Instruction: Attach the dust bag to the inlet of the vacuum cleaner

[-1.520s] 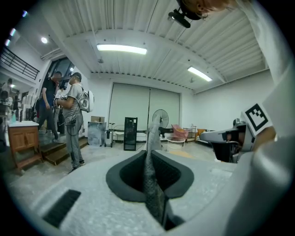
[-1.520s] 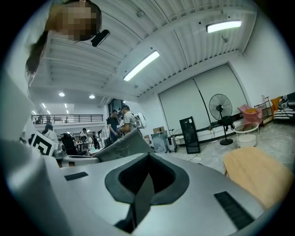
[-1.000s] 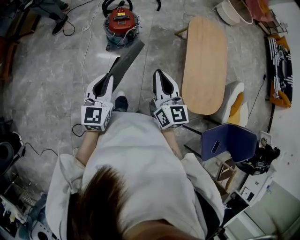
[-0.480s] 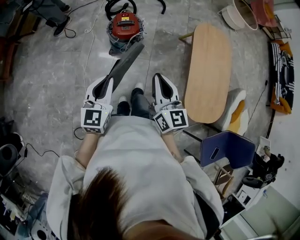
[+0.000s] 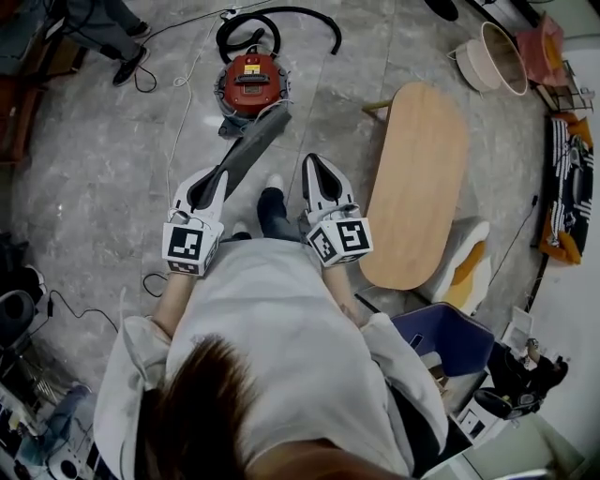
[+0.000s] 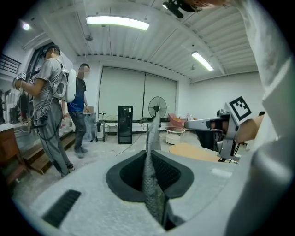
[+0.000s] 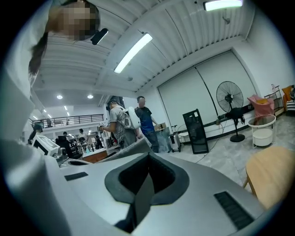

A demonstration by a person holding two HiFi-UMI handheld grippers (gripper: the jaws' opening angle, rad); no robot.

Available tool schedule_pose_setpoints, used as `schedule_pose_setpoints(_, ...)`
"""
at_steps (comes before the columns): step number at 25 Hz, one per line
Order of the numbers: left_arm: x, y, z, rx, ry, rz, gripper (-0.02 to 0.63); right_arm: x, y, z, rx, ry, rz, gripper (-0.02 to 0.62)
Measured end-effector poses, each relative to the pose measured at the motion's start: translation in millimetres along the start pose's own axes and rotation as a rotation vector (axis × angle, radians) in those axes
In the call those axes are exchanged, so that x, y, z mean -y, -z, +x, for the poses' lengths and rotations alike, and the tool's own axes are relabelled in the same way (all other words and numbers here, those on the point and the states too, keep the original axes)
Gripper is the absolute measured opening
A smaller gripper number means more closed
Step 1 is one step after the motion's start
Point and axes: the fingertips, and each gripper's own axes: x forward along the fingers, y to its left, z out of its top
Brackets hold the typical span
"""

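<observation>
Floor of grey stone fills the head view. A person in a white top stands on it and holds a gripper in each hand. The left gripper (image 5: 221, 178) pinches one end of the dust bag (image 5: 248, 150) — a long, flat, dark grey bag that sticks out toward the red vacuum cleaner (image 5: 251, 82). The vacuum cleaner sits on the floor ahead of the person, with its black hose (image 5: 281, 17) curled behind it. The bag's far end lies over the vacuum cleaner's near edge in this view, but it cannot be told if they touch. The right gripper (image 5: 313, 167) is just beside the left one, apart from the bag. A long wooden tabletop (image 5: 412, 183) with round ends stands to the right, and a blue chair (image 5: 448, 339) is nearer the person.

In the left gripper view, the jaws are pressed onto the dust bag (image 6: 152, 182). Its grey, bumpy cloth runs up out of the gap and stands on edge. The right gripper (image 6: 190, 123) shows on the right, above the tabletop (image 6: 193, 151). Two people (image 6: 50, 106) stand at the left, and a fan (image 6: 157, 107) stands by the far wall.

In the right gripper view, the jaws of the right gripper (image 7: 147, 159) are pressed together with nothing between them. The dust bag (image 7: 131, 148) peeks up just past its left side. The tabletop (image 7: 272, 177) is low on the right — the fan (image 7: 229, 99) stands behind it.
</observation>
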Motion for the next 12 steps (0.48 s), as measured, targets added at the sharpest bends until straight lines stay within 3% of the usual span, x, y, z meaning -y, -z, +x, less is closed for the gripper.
schedule_pose_setpoints(12, -29.6, -27.7, 106.1, -0.029, 0.041, 0.054, 0.038, 72.2, -35.8, 80.6, -0.018, -0.068, -0.033, 0.002)
